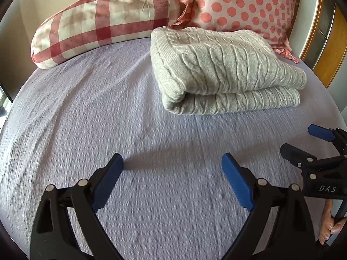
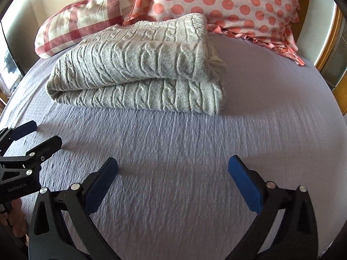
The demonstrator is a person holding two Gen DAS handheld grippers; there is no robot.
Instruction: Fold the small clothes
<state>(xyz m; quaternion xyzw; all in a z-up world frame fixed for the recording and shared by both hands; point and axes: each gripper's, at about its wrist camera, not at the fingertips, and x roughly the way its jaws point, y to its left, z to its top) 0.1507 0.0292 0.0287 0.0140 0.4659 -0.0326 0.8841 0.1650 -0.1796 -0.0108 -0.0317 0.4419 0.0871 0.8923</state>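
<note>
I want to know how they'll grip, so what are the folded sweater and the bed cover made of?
Sweater: thick, soft knit, probably wool or acrylic, pale grey and matte; raised cable ribs show. Bed cover: thin woven cloth, likely cotton, lilac, with a crinkled, bumpy texture.

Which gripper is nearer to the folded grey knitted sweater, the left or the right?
Right, slightly. The right gripper faces the sweater straight ahead; the left gripper sits off its left side. Both are open, apart from it.

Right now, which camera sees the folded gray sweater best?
The right wrist view: the gray sweater sits near the middle, both folded layers showing along its front. The left wrist view shows it off to the right, farther away, with its rounded fold at the left.
</note>
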